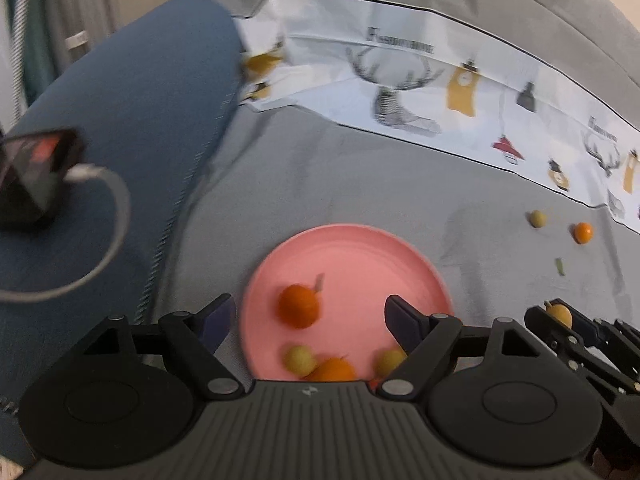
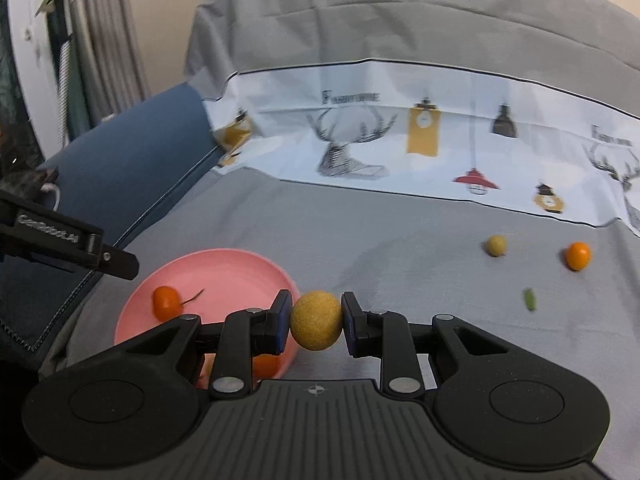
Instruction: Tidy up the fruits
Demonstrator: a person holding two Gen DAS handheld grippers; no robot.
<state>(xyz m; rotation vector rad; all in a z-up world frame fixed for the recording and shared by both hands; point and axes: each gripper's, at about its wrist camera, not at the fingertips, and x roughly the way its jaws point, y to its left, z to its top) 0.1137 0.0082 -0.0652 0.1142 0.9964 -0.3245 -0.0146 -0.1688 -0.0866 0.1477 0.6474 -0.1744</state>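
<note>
A pink plate (image 1: 360, 248) lies on the grey sheet and holds an orange fruit with a stem (image 1: 299, 306), two yellow-green fruits (image 1: 299, 360) and another orange one (image 1: 332, 370). My left gripper (image 1: 308, 320) is open and empty, its fingers spread over the plate. My right gripper (image 2: 316, 320) is shut on a yellow round fruit (image 2: 317, 320), just right of the plate (image 2: 224, 268); it also shows at the right edge of the left wrist view (image 1: 560, 314). A yellow-green fruit (image 2: 496, 245) and an orange fruit (image 2: 578, 255) lie on the sheet to the far right.
A small green scrap (image 2: 530, 299) lies on the sheet near the loose fruits. A white printed cloth (image 2: 400, 140) runs along the back. A blue cushion (image 1: 120, 120) with a black device (image 1: 36, 176) and cable sits at the left.
</note>
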